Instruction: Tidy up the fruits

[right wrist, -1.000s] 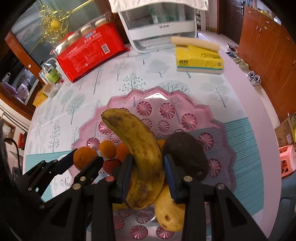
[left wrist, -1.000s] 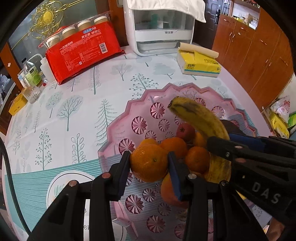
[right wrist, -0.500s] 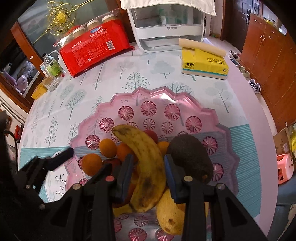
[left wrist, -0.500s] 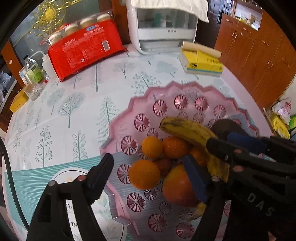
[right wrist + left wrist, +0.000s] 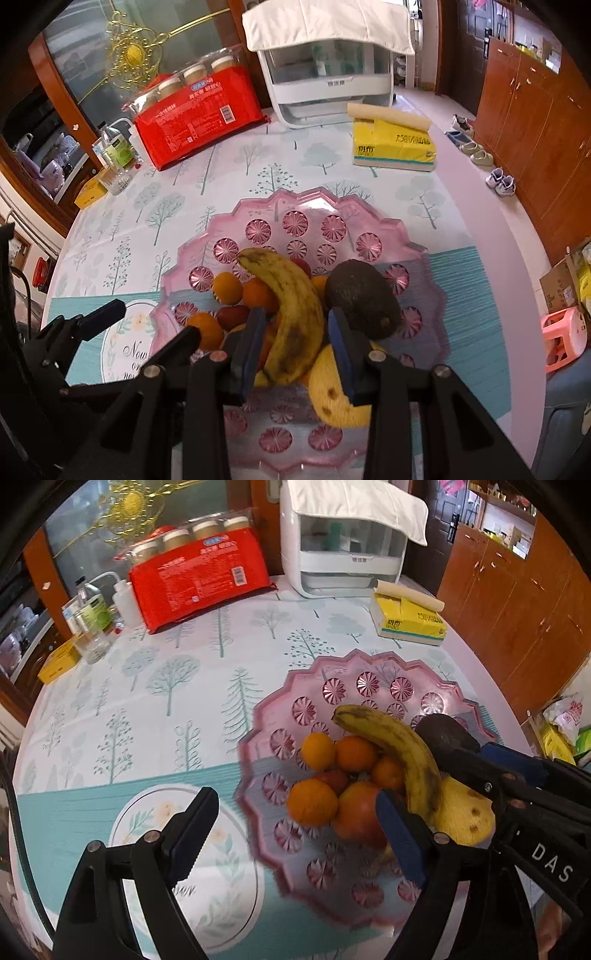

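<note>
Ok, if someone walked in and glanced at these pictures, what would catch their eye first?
Probably the pink dish piled with fruit at the near edge of the table, with a spotted banana held in the right claw above the oranges. A dark avocado sits just right of it. At the back, a bright red packet leans by a white appliance, and the left claw gapes open.

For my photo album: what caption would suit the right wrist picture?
Right gripper holds a banana over a pink tray of fruit, while the left gripper hangs open alongside.
</note>
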A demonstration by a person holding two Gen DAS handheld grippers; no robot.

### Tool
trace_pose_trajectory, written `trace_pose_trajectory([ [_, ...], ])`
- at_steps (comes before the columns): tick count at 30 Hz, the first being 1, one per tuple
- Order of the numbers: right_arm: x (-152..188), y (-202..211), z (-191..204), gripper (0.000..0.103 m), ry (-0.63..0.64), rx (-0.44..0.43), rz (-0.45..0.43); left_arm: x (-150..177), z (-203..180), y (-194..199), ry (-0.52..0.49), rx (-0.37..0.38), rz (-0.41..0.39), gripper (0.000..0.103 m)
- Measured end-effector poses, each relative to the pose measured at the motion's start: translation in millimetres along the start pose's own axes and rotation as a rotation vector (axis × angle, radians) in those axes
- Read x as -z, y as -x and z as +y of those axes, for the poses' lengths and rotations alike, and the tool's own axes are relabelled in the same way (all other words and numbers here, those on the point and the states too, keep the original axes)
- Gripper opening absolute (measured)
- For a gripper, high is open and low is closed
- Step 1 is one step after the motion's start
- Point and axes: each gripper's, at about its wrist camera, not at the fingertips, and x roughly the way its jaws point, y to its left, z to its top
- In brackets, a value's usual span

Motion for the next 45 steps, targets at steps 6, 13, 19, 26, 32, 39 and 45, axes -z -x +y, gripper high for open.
trace_pose_trajectory([
  [6, 22.3, 36.0, 5.7, 0.052, 0.014, 0.004, -0.046, 19.2, 11.6, 37.3, -0.009, -0.013, -0.022, 0.086],
  [13, 51.1, 74.2, 20.6, 0.059, 0.059, 0.026, -0.069, 39.0, 25.8, 82.4, 0.008, -0.044, -0.044, 0.086],
  [19, 64.6, 102.5, 26.0, 0.060, 0.030, 0.016, -0.074, 50.8, 37.2, 116.8, 0.067, -0.060, -0.082, 0.086],
  [26, 68.8, 118.4, 30.9, 0.060, 0.025, 0.017, -0.099, 65.3, 37.6, 133.4, 0.107, -0.047, -0.070, 0.086],
  [32, 75.3, 123.6, 37.2, 0.060, 0.045, 0.005, -0.098, 71.6, 39.5, 142.3, 0.120, -0.061, -0.080, 0.086],
  [39, 82.5, 128.9, 42.6, 0.060, 0.064, -0.002, -0.099, 75.6, 40.0, 147.9, 0.123, -0.059, -0.084, 0.086],
  [45, 86.0, 131.8, 43.6, 0.060, 0.064, -0.003, -0.105, 78.6, 37.9, 153.0, 0.112, -0.060, -0.090, 0.086],
])
